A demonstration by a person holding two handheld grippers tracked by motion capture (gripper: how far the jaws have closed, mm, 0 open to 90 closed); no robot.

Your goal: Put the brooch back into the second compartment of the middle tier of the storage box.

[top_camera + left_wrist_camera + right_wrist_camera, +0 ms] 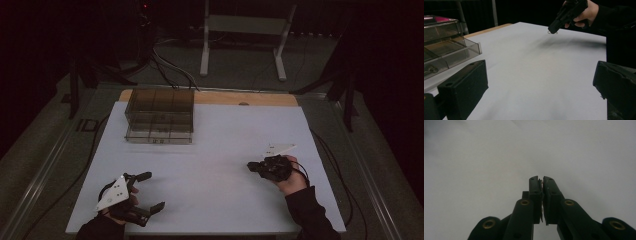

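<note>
My right gripper has its jaws shut, with a tiny thin piece that glints brass pinched between the pads at the tip; I cannot tell what it is. In the high view this right gripper hovers over the right half of the white table top, pointing left. From the left gripper view the right gripper hangs just above the table with a small pale ring shape under its tip. My left gripper rests near the front left corner, jaws wide open and empty. Its two black fingers frame bare table.
A clear smoky plastic drawer box with several compartments stands at the back left of the table. One open drawer holds a small metal item. Cables trail off both sides. A white stand frame stands on the floor behind.
</note>
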